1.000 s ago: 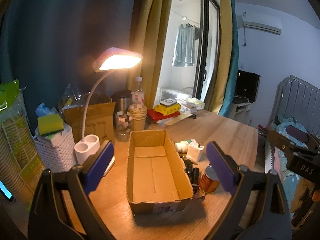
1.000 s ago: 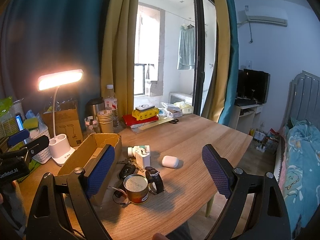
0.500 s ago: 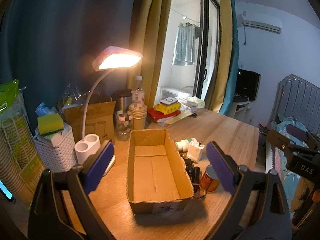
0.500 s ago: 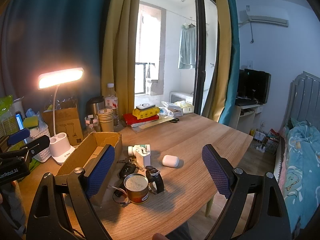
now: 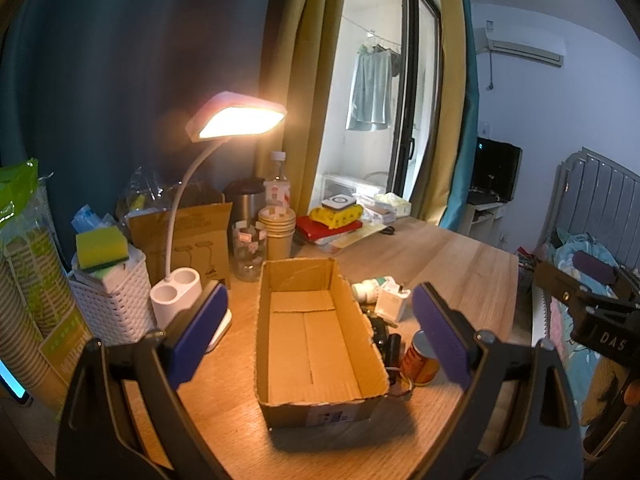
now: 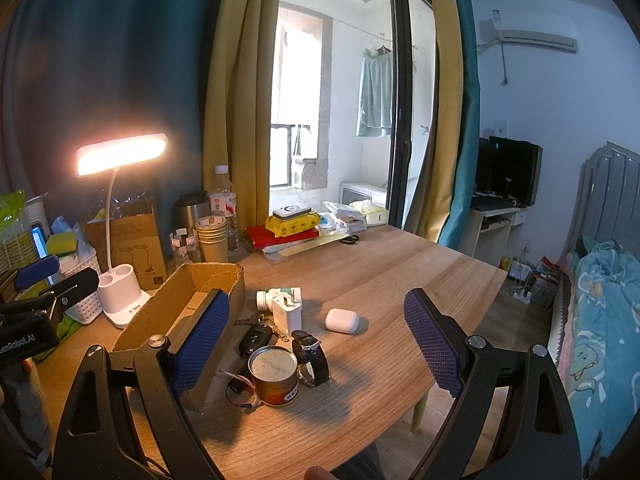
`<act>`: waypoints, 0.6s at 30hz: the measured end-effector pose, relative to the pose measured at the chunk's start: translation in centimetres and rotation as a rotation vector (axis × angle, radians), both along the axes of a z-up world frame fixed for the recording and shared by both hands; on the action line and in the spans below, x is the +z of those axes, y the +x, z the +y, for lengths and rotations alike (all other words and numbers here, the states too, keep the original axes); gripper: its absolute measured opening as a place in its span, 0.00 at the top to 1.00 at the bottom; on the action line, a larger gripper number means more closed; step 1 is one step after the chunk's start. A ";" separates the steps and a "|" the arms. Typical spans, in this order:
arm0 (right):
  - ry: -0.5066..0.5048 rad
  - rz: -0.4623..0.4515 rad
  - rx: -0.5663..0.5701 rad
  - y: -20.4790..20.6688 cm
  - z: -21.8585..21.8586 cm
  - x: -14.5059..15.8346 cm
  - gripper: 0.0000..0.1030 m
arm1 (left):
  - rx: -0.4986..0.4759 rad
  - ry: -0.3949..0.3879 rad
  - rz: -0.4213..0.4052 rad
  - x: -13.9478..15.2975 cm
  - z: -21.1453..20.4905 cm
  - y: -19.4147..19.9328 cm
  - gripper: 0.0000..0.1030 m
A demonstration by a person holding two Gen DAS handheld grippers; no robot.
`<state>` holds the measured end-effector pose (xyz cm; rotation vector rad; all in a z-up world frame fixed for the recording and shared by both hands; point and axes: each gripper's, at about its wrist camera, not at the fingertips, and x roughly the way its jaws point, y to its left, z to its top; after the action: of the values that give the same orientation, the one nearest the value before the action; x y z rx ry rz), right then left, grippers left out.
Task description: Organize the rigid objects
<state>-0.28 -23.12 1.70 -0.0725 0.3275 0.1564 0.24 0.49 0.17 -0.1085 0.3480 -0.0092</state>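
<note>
An empty cardboard box [image 5: 312, 344] [image 6: 188, 304] lies on the wooden table. Just right of it sits a cluster: a small tin can [image 6: 274, 374] [image 5: 420, 360], a black watch [image 6: 311, 356], a car key [image 6: 256, 336], a white charger plug [image 6: 289, 312] [image 5: 393, 302], a white pill bottle [image 6: 267, 298] [image 5: 368, 289] and a white earbud case [image 6: 341, 320]. My left gripper [image 5: 320, 336] hovers open over the box, holding nothing. My right gripper [image 6: 316, 348] is open above the can and watch, also with nothing between its pads.
A lit desk lamp [image 5: 236, 118] stands left of the box beside a white basket [image 5: 114, 300] with a sponge. Paper cups [image 5: 277, 232], a jar, a bottle, a kettle and stacked books [image 6: 288, 236] line the table's back. A bed [image 6: 600, 300] lies at the right.
</note>
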 end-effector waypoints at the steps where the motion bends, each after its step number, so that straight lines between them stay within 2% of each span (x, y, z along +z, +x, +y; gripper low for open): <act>1: -0.001 0.000 0.000 0.0 0.0 0.0 0.12 | 0.000 0.000 0.000 0.0 0.0 0.0 0.09; 18: -0.003 0.009 0.006 0.0 0.8 -0.8 0.11 | 0.005 0.002 0.007 -0.1 0.3 0.1 0.09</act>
<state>-0.25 -22.34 0.94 -0.0754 0.3362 0.1621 0.34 0.78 0.08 -0.1073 0.3546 -0.0040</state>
